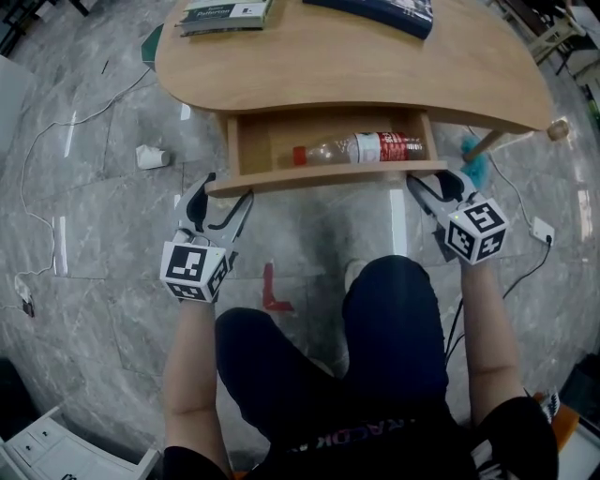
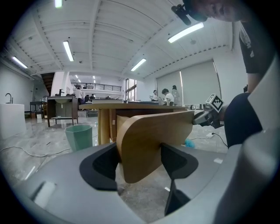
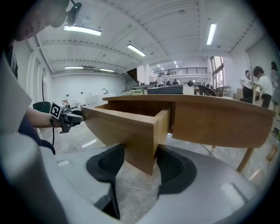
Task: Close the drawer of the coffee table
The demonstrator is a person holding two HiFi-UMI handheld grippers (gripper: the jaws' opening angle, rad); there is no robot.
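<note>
The wooden coffee table [image 1: 356, 66] has its drawer [image 1: 255, 141] pulled out toward me, with a clear plastic bottle [image 1: 361, 148] lying inside. My left gripper [image 1: 228, 192] is at the left end of the drawer front [image 1: 328, 176], my right gripper [image 1: 436, 183] at its right end. In the left gripper view the jaws [image 2: 140, 159] close around the rounded end of the drawer front [image 2: 148, 140], pads against both faces. In the right gripper view the jaws [image 3: 141, 159] likewise clamp the front's corner [image 3: 140, 135].
Two books [image 1: 225, 13] [image 1: 375, 11] lie on the tabletop. On the floor are a crumpled white scrap [image 1: 150, 157], red tape [image 1: 274, 292], cables and a power strip [image 1: 542, 230]. A teal bin [image 2: 79, 136] stands beside the table. My knees [image 1: 375, 347] are just below the drawer.
</note>
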